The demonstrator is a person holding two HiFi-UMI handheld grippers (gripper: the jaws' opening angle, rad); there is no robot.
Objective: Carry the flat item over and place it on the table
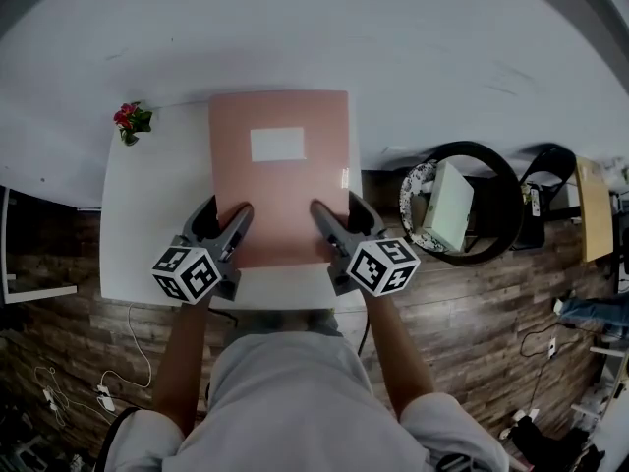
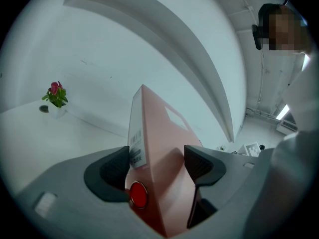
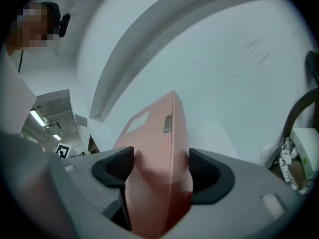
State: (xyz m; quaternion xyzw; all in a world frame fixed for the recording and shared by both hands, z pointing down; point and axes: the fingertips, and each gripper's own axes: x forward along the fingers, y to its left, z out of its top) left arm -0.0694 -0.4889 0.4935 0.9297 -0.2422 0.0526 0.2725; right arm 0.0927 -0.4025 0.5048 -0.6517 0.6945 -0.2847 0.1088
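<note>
White rectangular table (image 1: pixel 147 234) stands against pale wall. Small potted plant with red flowers (image 1: pixel 130 122) sits on table's 10 o'clock corner. Pink folder (image 1: pixel 280 180) covers table from 12 to 3 o'clock; cannot tell whether it rests on top. Dark wood-plank floor (image 1: pixel 59 254) lies below. On it, round black-rimmed basket (image 1: pixel 515 209) at table's 3 o'clock, white cable (image 1: pixel 133 318) and power strip (image 1: pixel 102 394) at 7 o'clock.

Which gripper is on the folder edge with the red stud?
The left gripper: a red stud shows between its jaws on the pink folder; the right gripper clamps plain pink.
</note>
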